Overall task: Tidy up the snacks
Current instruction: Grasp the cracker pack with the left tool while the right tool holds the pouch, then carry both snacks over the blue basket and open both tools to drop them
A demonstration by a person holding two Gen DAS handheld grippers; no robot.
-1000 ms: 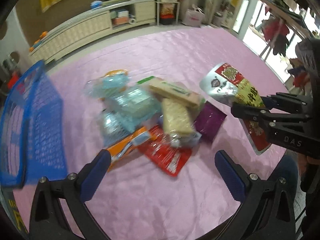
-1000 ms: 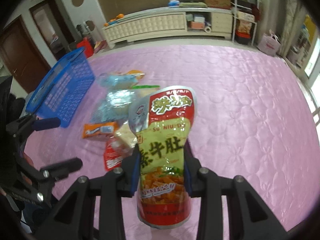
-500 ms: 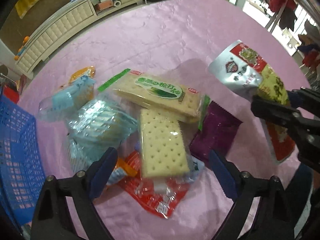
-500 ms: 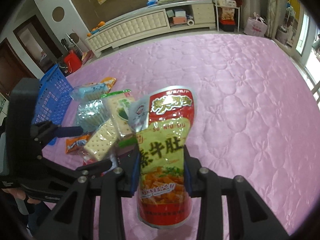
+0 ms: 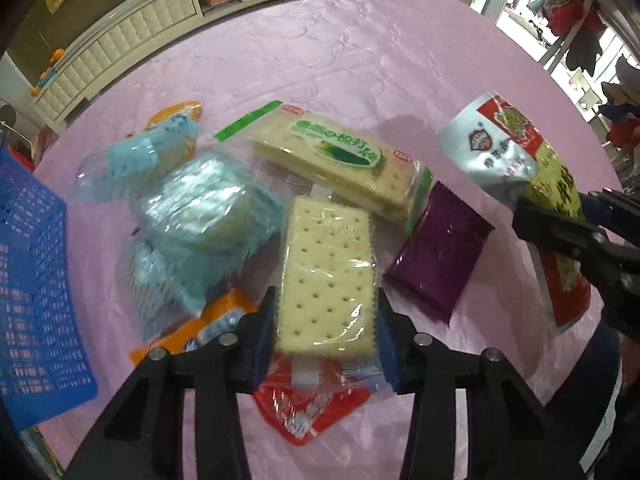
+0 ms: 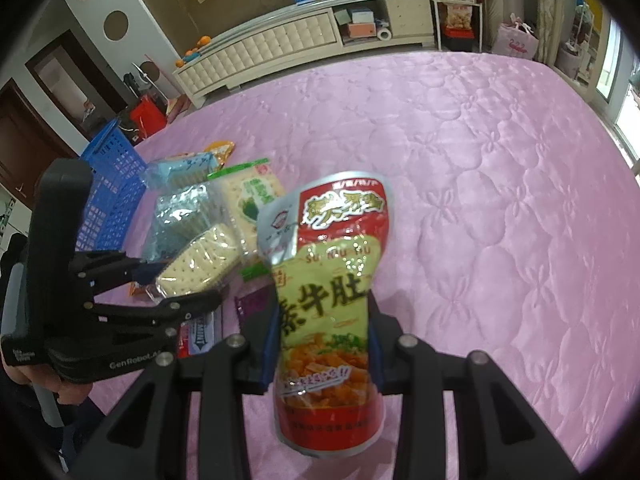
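A pink bed (image 5: 360,48) carries one blue basket (image 5: 28,280) and about eight snack packs. The right tongs (image 6: 320,344) clamp one pouch (image 6: 328,280), held above the bed. The left tongs (image 5: 326,336) are closing on a cracker pack (image 5: 328,276) atop the pile: light, brittle, best held by its long edges.

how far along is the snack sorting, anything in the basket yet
No snack shows in the visible part of the blue basket. In hand: the right hand-held gripper holds a red pouch; the left hand-held gripper is closing on a cracker pack. The rest of the pile remains.
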